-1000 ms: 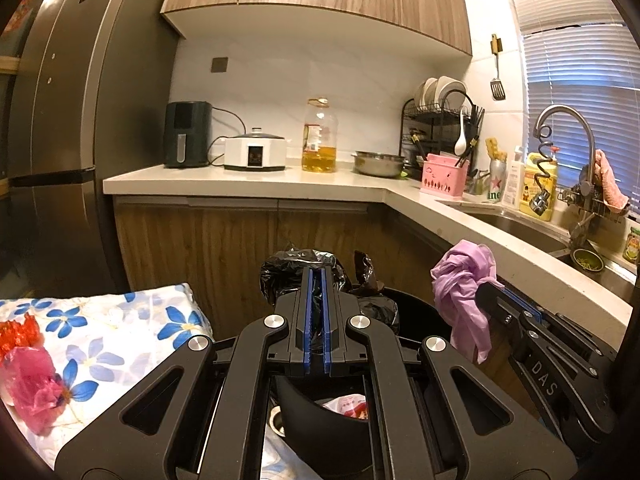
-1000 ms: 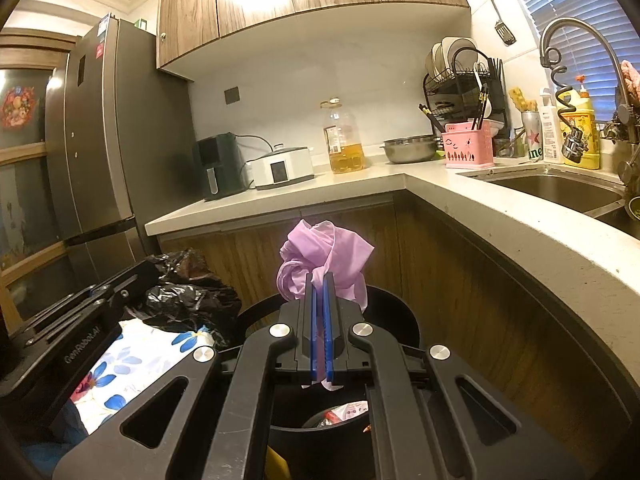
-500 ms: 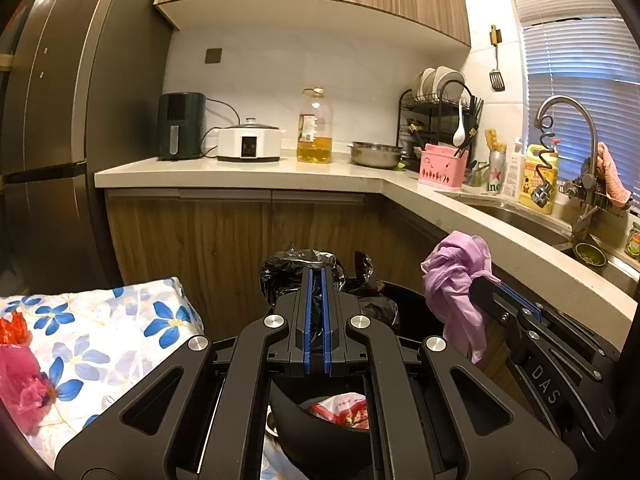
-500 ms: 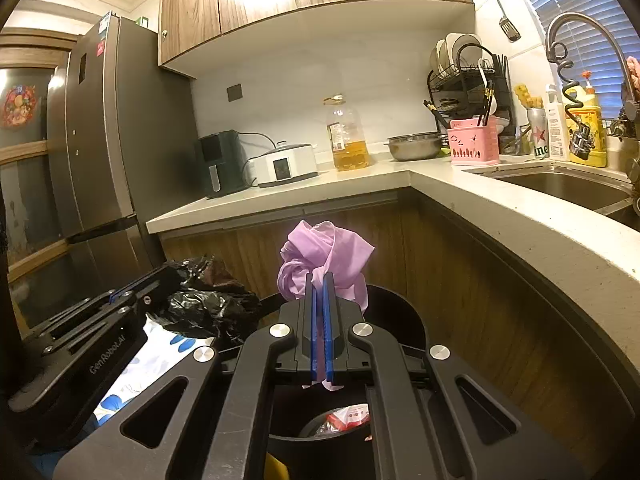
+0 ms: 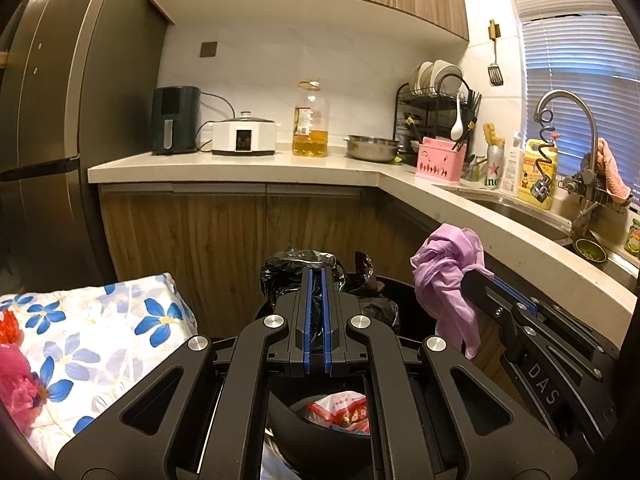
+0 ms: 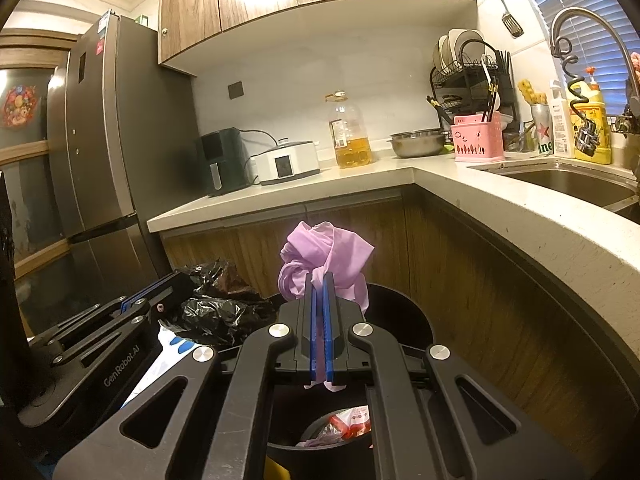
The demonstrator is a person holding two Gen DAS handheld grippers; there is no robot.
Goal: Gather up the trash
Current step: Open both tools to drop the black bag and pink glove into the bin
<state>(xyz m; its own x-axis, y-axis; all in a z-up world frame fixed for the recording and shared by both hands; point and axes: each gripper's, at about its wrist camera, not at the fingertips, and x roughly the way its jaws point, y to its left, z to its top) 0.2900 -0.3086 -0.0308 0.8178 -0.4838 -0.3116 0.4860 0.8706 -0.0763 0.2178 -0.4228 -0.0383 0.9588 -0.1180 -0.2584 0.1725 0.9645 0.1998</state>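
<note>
Holding red wrappers (image 5: 340, 410): black bin (image 6: 416, 320)

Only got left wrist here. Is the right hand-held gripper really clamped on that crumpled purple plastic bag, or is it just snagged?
Observer: Clamped. The crumpled purple plastic bag passes between the shut blue pads of the right hand-held gripper, and a tail hangs out below them.
Operator: Black plastic hides my own tips. Holding it?
Observer: Seen side-on, the left hand-held gripper is shut on the crumpled black plastic bag, which bunches out past its tips beside the round black bin.
</note>
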